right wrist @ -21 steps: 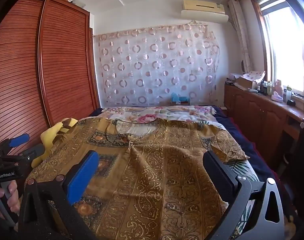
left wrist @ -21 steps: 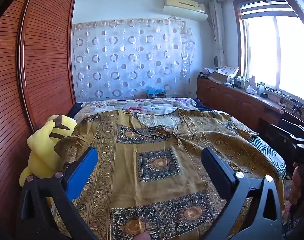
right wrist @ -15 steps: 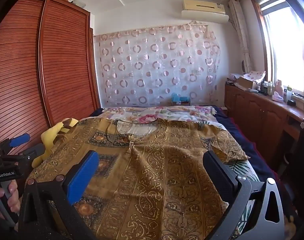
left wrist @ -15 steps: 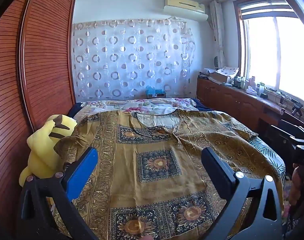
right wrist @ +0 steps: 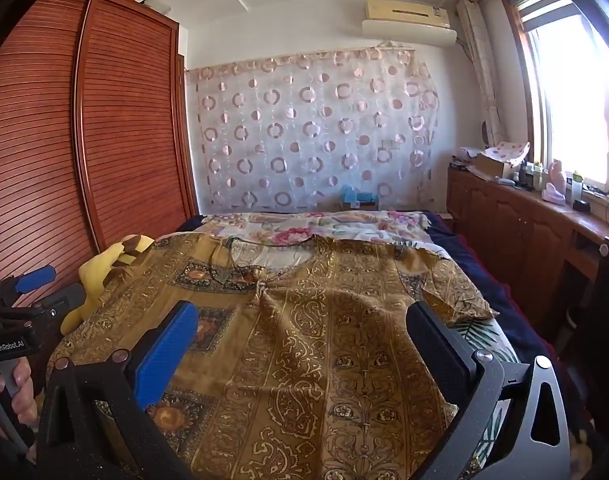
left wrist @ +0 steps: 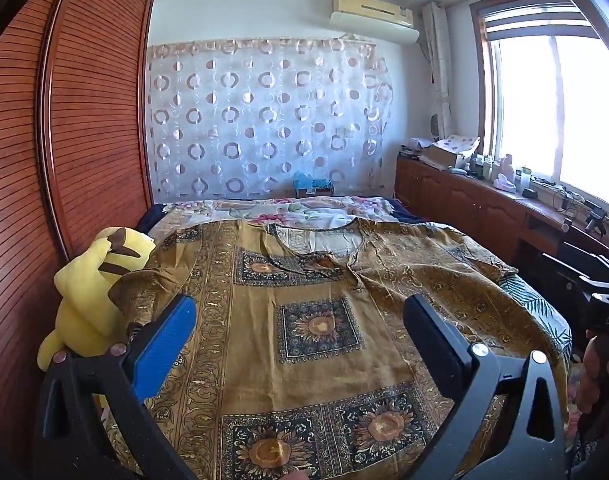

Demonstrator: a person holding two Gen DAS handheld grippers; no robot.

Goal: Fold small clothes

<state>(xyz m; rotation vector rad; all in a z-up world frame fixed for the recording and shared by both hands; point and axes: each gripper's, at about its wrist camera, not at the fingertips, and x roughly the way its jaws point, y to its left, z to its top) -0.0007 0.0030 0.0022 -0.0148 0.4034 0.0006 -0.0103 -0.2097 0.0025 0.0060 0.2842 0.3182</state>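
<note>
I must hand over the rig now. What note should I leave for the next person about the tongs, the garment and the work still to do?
Left tongs: open, empty, above the near part of the garment.
Right tongs: open, empty, also above it.
Golden patterned tunic: spread flat on the bed, neckline toward the curtain; its left sleeve lies against the yellow plush toy.
Done: garment laid out; no fold is visible.
Left: all the folding, sleeves first probably.

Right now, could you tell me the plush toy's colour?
Yellow with brown markings; the plush toy shows best in the left wrist view.
</note>
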